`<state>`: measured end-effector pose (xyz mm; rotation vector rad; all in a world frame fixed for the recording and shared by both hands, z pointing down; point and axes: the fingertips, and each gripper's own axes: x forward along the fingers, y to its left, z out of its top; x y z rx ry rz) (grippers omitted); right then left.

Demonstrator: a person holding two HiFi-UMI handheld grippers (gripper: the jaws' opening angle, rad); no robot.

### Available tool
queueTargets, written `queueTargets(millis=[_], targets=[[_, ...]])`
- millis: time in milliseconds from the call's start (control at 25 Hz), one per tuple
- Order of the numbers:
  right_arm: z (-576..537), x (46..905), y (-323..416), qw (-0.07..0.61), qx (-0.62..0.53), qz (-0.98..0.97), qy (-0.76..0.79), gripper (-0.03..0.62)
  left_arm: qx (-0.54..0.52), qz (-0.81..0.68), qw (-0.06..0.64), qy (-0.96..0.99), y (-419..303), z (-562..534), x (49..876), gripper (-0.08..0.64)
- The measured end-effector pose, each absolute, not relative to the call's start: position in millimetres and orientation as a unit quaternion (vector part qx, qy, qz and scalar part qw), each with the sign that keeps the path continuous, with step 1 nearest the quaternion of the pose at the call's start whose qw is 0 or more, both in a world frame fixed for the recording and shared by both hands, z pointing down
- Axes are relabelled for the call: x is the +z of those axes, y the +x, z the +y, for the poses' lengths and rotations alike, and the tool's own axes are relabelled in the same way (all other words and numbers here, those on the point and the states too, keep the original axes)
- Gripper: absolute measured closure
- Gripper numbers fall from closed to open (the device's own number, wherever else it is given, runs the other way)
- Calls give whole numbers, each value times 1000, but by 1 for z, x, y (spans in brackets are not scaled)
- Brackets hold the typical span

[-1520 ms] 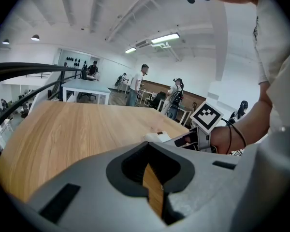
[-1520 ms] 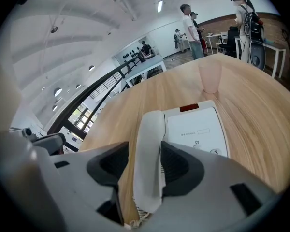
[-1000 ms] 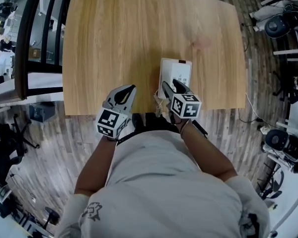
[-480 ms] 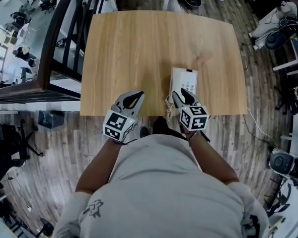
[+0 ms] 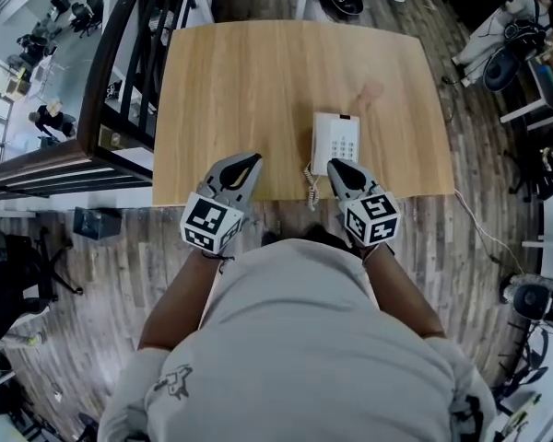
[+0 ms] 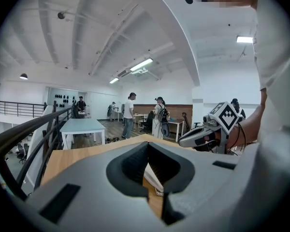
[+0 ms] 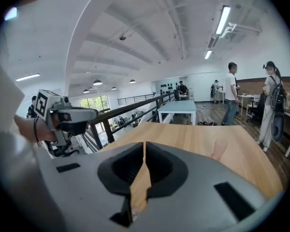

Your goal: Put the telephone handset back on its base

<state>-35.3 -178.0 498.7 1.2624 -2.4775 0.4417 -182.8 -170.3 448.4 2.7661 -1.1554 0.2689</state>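
The handset (image 5: pixel 323 142) seems to lie along the left side of the white base (image 5: pixel 347 140), near the front edge of the wooden surface (image 5: pixel 258 81), with the coiled cord (image 5: pixel 309 185) spilling over that edge. From where I stand it looks seated, though the cradle itself is too small to check. The right gripper (image 5: pixel 333 166) hangs just in front of the base and apart from it. Its jaws are closing with nothing between them, only bare wood showing through the slit, which fits a gripper with nothing to carry. The left gripper (image 5: pixel 252 159) is held off to the side, clear of the telephone, jaws together and empty, probably so as not to crowd the cord
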Motion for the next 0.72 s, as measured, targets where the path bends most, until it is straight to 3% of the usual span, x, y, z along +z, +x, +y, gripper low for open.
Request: queueTargets(millis=[160, 720], targets=[[-160, 474, -35, 125, 139, -900, 394, 586, 80, -381, 59, 919, -173, -162, 439, 554], [-116, 442, 54, 120, 86, -926, 347, 588, 75, -411, 48, 907, -89, -126, 414, 554]])
